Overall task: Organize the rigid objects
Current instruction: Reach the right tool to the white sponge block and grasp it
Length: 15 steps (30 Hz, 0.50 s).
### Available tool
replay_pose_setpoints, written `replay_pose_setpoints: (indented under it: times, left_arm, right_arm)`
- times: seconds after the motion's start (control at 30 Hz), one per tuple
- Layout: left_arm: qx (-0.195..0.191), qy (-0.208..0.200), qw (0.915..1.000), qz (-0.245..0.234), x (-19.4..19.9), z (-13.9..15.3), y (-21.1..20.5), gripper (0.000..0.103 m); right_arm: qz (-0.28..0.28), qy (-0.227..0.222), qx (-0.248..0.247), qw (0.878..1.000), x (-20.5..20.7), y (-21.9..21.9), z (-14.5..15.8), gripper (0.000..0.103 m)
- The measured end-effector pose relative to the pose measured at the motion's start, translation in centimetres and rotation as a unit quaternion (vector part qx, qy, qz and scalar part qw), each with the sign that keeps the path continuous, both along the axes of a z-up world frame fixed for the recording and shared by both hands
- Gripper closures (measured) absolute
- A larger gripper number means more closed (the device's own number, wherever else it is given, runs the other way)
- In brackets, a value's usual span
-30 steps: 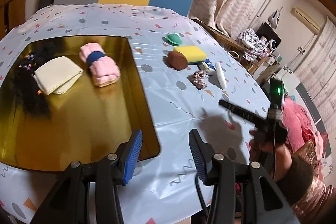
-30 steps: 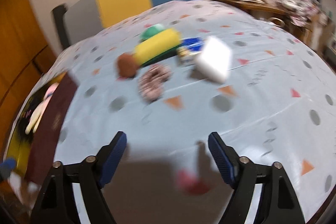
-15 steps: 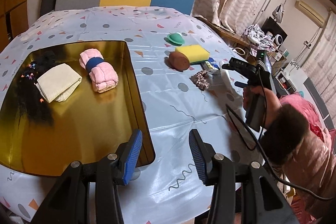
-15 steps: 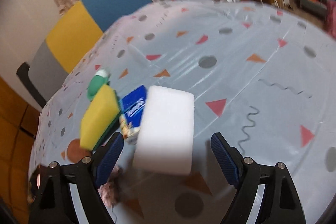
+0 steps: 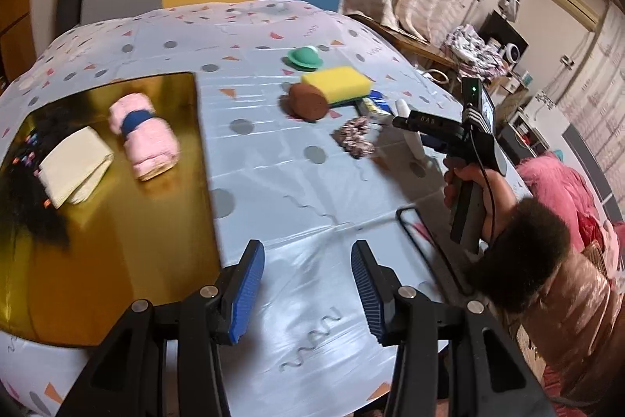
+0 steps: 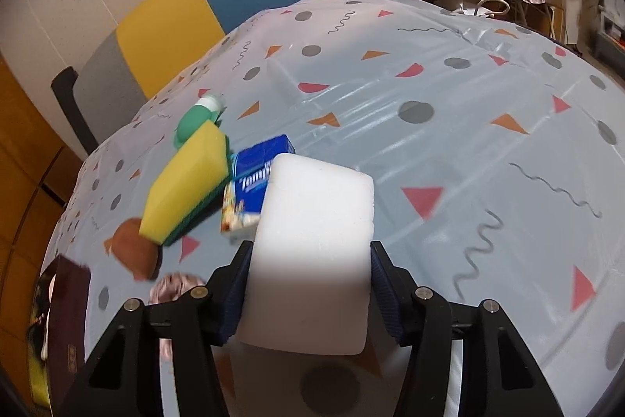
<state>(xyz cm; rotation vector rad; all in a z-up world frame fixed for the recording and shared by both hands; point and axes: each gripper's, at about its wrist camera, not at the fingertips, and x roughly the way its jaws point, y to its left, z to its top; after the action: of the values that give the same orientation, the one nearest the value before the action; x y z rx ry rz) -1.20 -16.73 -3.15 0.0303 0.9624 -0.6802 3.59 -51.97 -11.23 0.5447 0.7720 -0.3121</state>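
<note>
Smooth white foam block [image 6: 312, 253], rounded corners

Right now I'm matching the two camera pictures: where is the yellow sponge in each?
Left wrist view: yellow sponge sits upper right of centre, behind the brown disc.
Right wrist view: sponge lies left of centre, beside the blue tissue pack.
Shared landmark: the green lid just beyond it.
</note>
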Motion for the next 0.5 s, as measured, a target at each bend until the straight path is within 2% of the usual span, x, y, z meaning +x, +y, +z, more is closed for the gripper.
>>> replay_pose_setpoints:
  times: [0.27,0.33,0.5]
  left_arm:
    - [-0.001,0.013,0.9995,-0.029,1.8,0.4,-5.6,0.056]
    - [0.009,0.018,0.9992,-0.034,2.6,0.2,-7.3,0.055]
    - [0.031,0.009,0.9987,-0.039,5.1,-1.0,-11.8,0.041]
  right_arm:
    - [-0.012,0.008,-0.059,0.998,-5.1,0.3,0.5,0.045]
    - [-0.008,0.011,-0.080,0.997,-5.6,0.8,0.0,0.045]
    - [-0.022,-0.006,-0.062,0.998,-6.1,0.1,-0.3,0.045]
